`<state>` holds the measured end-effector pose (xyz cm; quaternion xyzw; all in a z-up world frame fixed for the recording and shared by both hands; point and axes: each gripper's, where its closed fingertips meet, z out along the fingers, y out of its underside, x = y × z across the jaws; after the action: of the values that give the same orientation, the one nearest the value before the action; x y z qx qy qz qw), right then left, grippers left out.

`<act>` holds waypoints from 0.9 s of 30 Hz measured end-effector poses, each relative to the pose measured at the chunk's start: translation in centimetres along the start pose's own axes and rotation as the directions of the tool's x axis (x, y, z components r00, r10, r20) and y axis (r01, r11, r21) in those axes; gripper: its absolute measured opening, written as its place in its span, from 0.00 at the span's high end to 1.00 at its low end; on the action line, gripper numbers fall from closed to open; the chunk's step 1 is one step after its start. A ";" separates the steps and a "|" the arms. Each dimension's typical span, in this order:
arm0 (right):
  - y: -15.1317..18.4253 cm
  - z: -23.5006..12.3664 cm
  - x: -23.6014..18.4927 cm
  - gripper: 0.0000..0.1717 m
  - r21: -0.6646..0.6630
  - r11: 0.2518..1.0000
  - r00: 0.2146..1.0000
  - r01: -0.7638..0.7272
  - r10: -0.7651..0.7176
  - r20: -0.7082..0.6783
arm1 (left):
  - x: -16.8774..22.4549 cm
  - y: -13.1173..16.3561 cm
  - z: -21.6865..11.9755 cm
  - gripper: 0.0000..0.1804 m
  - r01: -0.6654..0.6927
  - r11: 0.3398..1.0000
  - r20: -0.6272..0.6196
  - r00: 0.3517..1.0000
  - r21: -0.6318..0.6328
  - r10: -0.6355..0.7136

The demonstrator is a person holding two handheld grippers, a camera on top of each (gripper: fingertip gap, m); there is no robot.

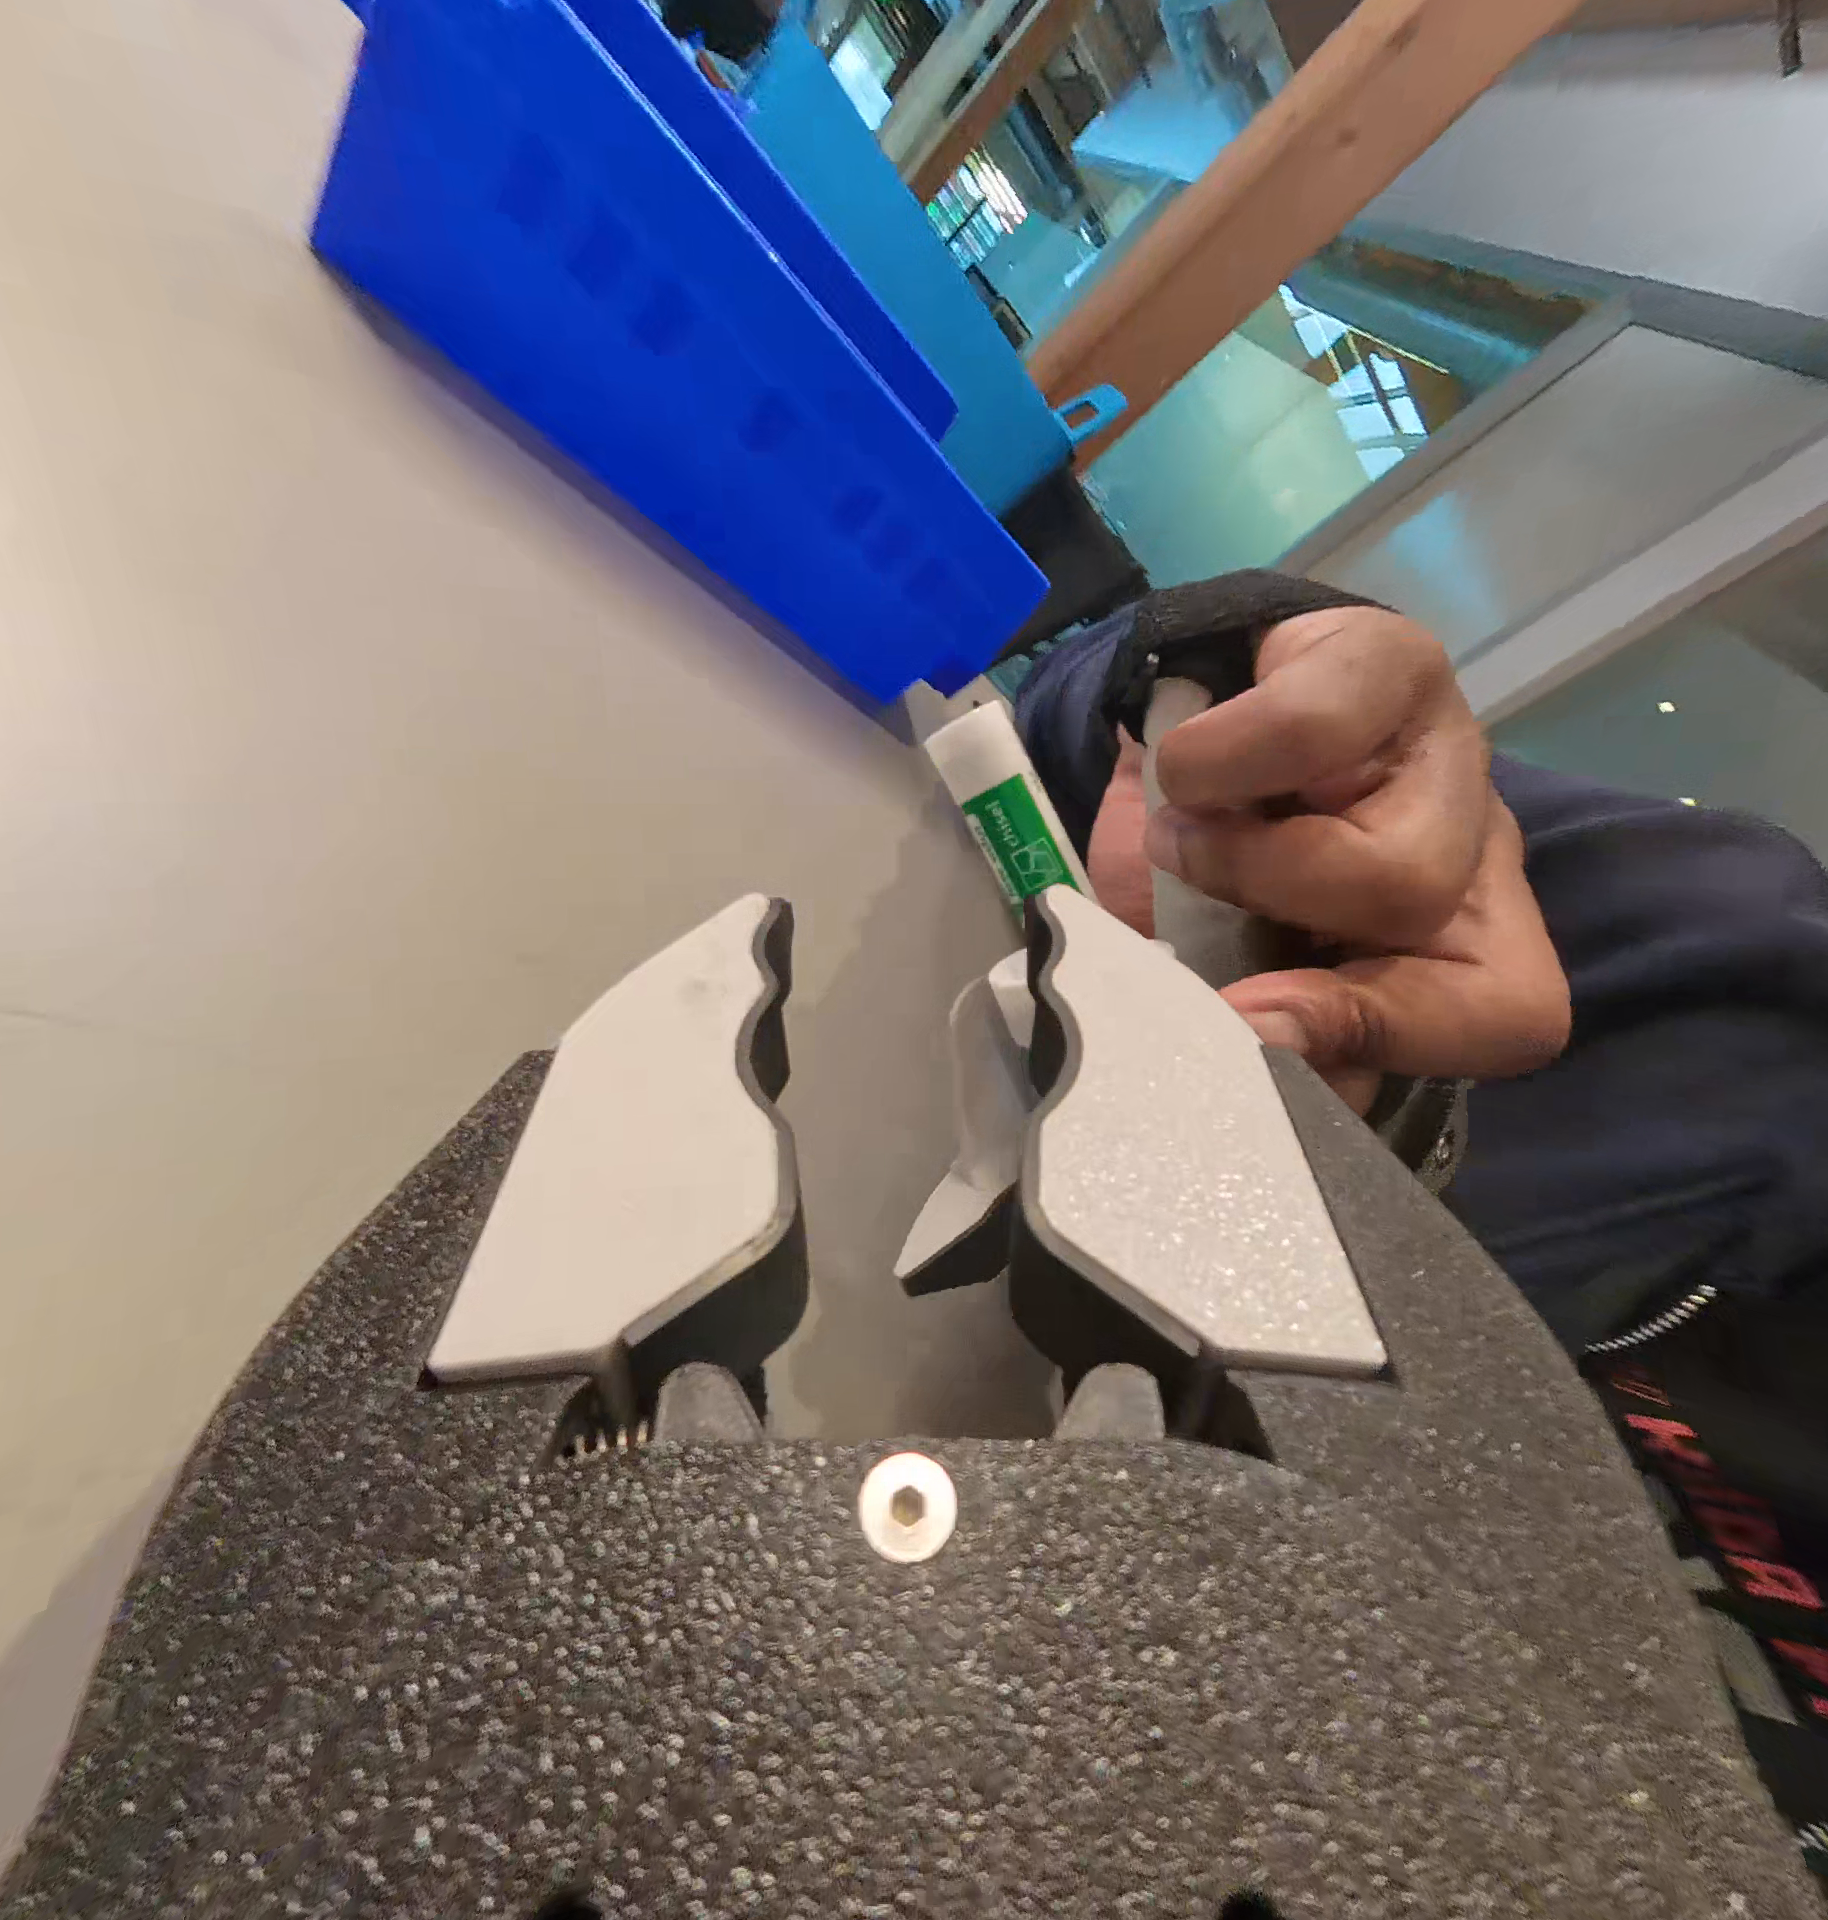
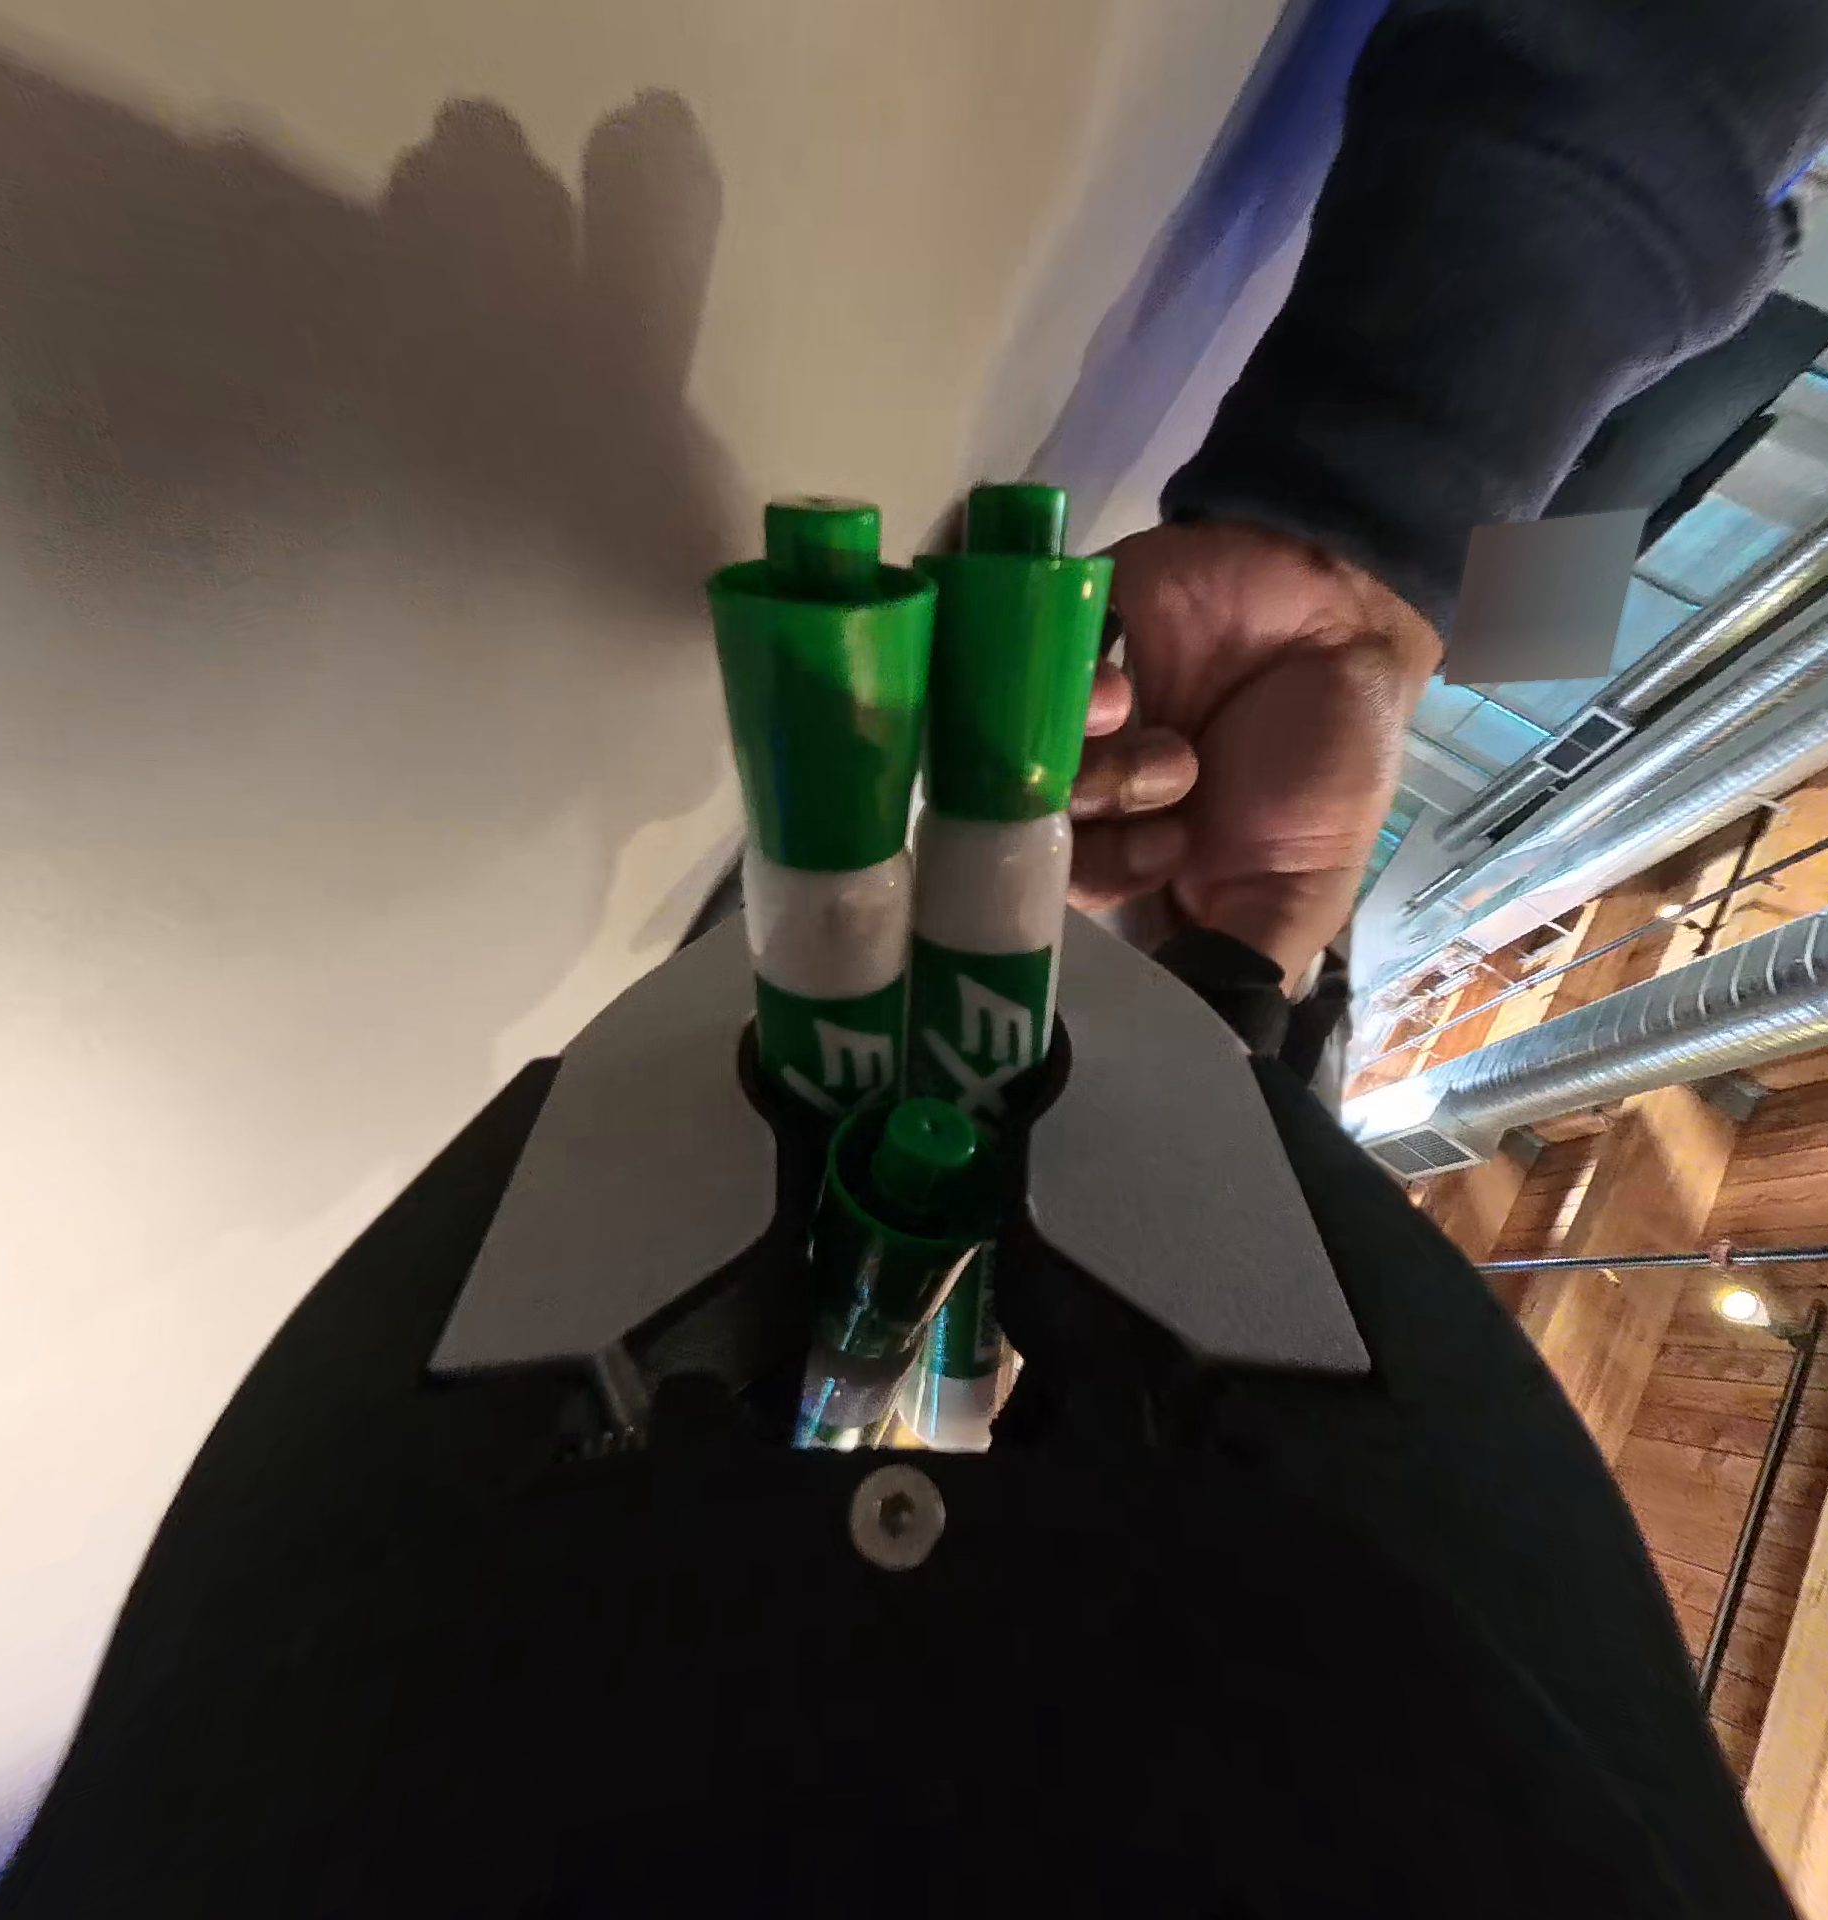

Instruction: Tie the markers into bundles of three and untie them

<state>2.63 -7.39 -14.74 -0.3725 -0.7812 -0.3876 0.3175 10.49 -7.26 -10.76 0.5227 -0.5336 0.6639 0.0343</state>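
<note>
My right gripper is shut on a bunch of three green-capped markers. Two markers stand side by side between its pads, caps pointing away from the camera. The third marker sits closer to the camera, behind them. In the left wrist view one white marker barrel with a green label shows just beyond my left gripper's right fingertip. My left gripper is open with nothing between its pads, just left of that bunch. A pale part of the other gripper shows by its right finger.
A blue plastic bin stands on the pale table beyond the markers. A person's hand grips the other gripper's handle at the right. In the right wrist view a hand and a dark sleeve are at the right. Spacing between my two grippers at the tips: around 8 centimeters.
</note>
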 end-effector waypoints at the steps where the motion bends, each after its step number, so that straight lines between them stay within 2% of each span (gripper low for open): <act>1: -0.2 0.0 0.2 0.76 0.010 1.000 1.000 -0.008 0.009 -0.016 | 0.2 0.2 0.3 0.76 0.021 1.000 -0.015 1.000 -0.009 -0.021; 4: -0.8 0.2 0.6 0.76 0.044 0.998 0.997 -0.038 0.041 -0.062 | 0.3 0.4 0.8 0.76 0.068 0.997 -0.032 0.997 -0.030 -0.069; 17: -2.7 1.0 -0.3 0.76 0.113 0.993 0.999 -0.030 0.034 -0.038 | 0.6 2.7 3.0 0.75 0.189 0.965 -0.076 0.976 -0.184 -0.205; 20: -3.1 1.1 -0.4 0.77 0.120 0.992 0.999 -0.028 0.032 -0.033 | 0.9 3.1 3.0 0.78 0.184 0.960 -0.097 0.973 -0.213 -0.208; 23: -3.2 1.3 -0.6 0.76 0.122 0.992 0.999 -0.025 0.029 -0.028 | 1.2 3.2 2.8 0.87 0.172 0.962 -0.118 0.973 -0.213 -0.200; 27: -3.0 1.5 -0.7 0.77 0.110 0.994 0.999 -0.025 0.029 -0.030 | 1.0 2.3 2.6 0.89 0.148 0.979 -0.104 0.981 -0.142 -0.163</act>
<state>0.18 -7.67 -17.17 -0.3588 -0.7911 -0.3454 0.3550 10.39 -10.68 -11.90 0.5203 -0.5313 0.6512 0.1516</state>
